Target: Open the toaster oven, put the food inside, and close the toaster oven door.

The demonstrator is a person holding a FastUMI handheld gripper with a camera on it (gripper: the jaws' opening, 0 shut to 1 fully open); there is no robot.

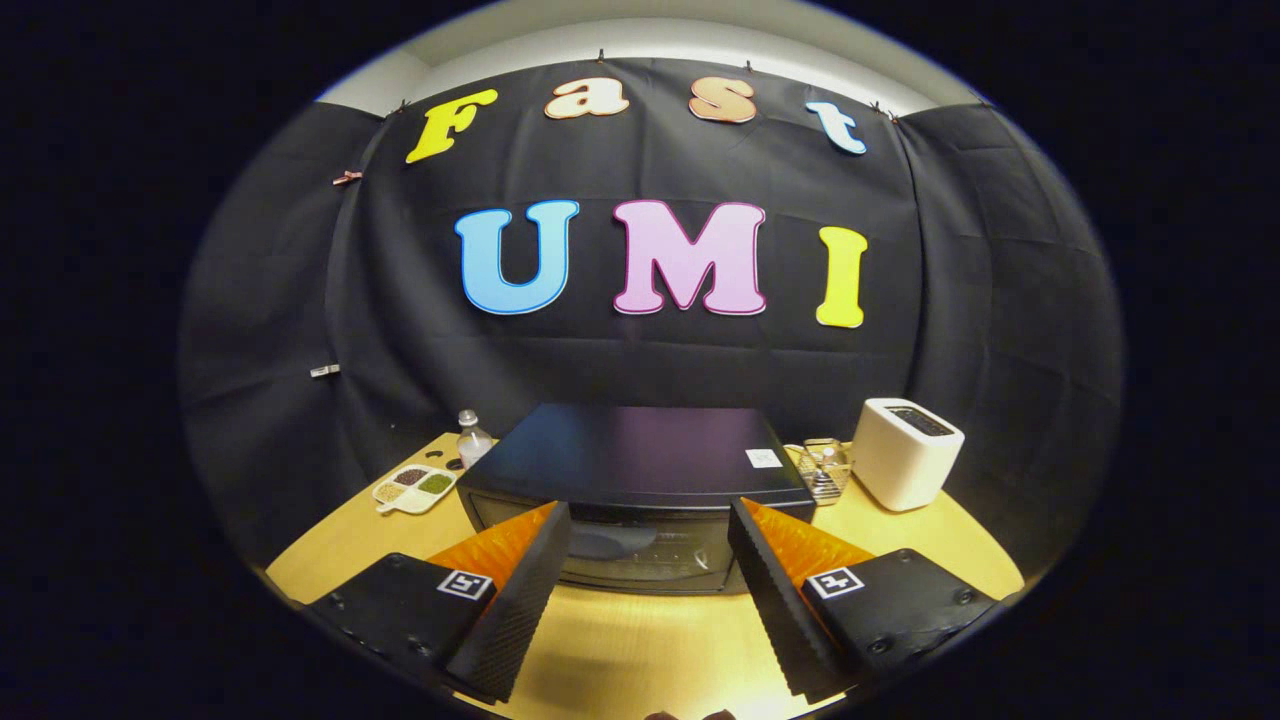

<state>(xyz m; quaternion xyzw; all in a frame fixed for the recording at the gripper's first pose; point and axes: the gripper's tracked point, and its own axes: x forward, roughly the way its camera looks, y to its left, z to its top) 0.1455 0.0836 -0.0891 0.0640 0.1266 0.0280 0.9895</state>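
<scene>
Gripper [648,560]: released, fingers spread wide, nothing between them; held above the bench and aimed at the oven front.
Toaster oven [640,465]: black boxy metal toaster oven with glass door, just ahead of the fingers, centred in the gap; door shut.
Door: upper edge just beyond the fingertips; handle not clearly resolved, likely along that edge.
Reason for pose (judgement): wide spread and centring suit hooking the door top and pulling it down.
Food: not identified with certainty; wire rack with a pale item [825,470] beyond the right finger, beside the oven, is a candidate.
Sectioned dish [415,488]: pale divided dish of grains or beans, beyond the left finger, beside the oven.
Bottle [472,438]: small clear plastic bottle, behind the dish.
Slot toaster [907,453]: white rounded slot toaster, far right of the oven, apart from it.
Bench [640,650]: light wooden round bench, bare under the fingers.
Writing: small white sticker [763,458] on oven top, unreadable.
Task stage (judgement): opening not yet begun.
</scene>
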